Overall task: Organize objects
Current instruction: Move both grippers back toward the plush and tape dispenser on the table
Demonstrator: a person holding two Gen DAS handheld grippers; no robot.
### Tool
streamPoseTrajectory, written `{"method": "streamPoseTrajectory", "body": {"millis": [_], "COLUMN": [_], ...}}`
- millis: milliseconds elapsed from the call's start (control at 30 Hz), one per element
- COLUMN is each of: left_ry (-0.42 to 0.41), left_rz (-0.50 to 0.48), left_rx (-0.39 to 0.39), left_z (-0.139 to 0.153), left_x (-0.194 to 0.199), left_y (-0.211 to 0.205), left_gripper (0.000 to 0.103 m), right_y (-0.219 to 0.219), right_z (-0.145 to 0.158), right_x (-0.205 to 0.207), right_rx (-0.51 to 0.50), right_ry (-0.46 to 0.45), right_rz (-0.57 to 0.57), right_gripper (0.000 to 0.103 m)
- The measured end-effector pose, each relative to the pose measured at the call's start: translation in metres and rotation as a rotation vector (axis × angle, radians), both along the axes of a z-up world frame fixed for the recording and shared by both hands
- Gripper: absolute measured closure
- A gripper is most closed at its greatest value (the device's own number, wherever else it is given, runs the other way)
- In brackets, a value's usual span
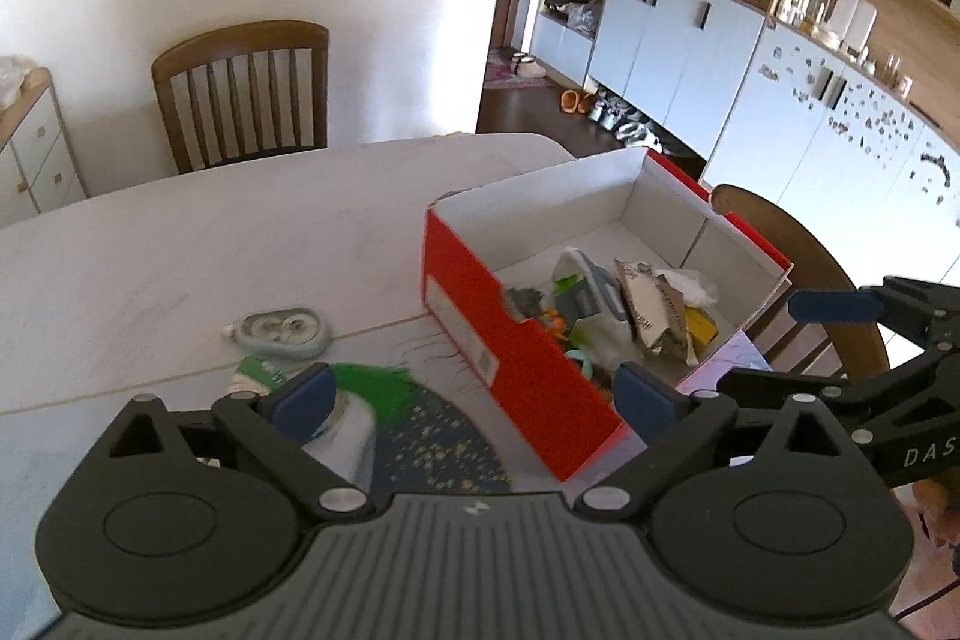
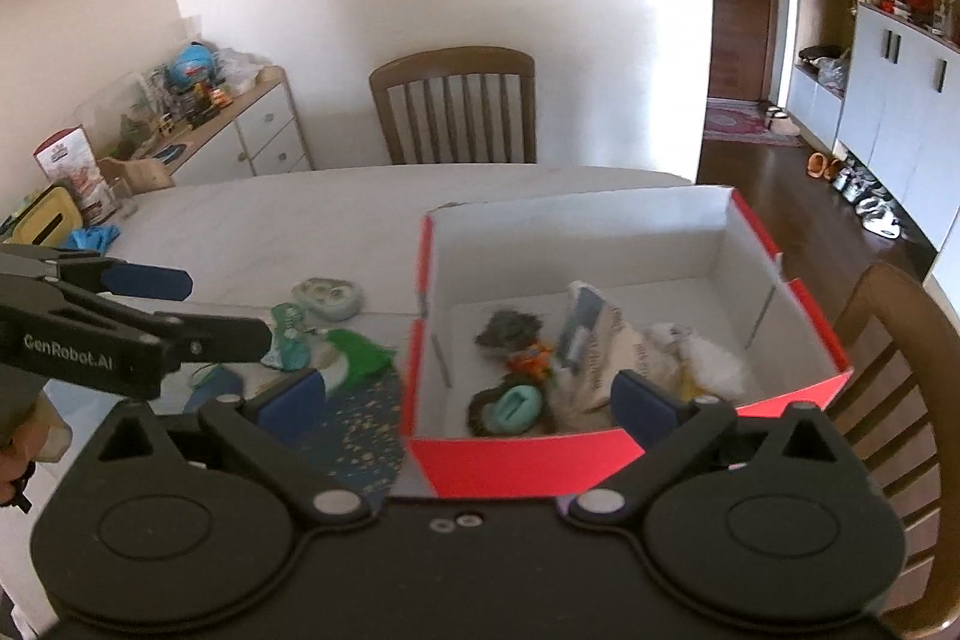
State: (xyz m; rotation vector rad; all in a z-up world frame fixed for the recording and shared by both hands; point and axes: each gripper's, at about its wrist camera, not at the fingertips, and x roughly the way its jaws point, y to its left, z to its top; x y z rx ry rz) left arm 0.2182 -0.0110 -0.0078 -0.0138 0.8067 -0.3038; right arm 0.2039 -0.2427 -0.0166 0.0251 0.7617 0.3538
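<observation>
Box beyond spread, empty jaws

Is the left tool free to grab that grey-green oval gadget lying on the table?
Probably yes: the left tool is open and empty, and the oval gadget lies uncovered on the table, beside the red box.

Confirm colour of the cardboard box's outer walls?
Red outside, white inside: the open cardboard box. Clearest in the right wrist view.
</observation>
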Motion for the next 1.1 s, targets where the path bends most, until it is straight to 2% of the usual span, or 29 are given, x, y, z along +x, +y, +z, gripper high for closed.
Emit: {"method": "streamPoseTrajectory", "body": {"millis": [100,367,533,833,1100], "left_ry": [-0.008,-0.032,-0.014,0.017,0.06], "left_rz": [0.014,0.047,0.064,0.086,0.02], "left_rx": [-0.017,-0.03,-0.041,0.019,0.076], "left_z": [-0.001,-0.011,-0.02,-0.042,-0.059], "left_x": [-0.006,-0.014,-0.008,0.027,0.076], "left_y": [0.018,0.064,0.092,0.132,0.137], "left_gripper": [0.0,0.0,0.0,0.0,0.0], "right_y": [0.011,0.047,0.073,0.12,0.153], "right_z": [-0.001,-0.007,-0.015,-0.033,-0.056], "right_x": [-0.004,-0.012,-0.01,0.004,0.025], "right_rx": [0.014,0.02,0.004,-0.02,-0.046], "right_ry": [0.008,0.004,0.024,0.06,0.083], "right_rz": [0.003,0.028,0.047,0.077,0.094], "right_gripper": [0.002,0.002,0.002,0.002,0.002]}}
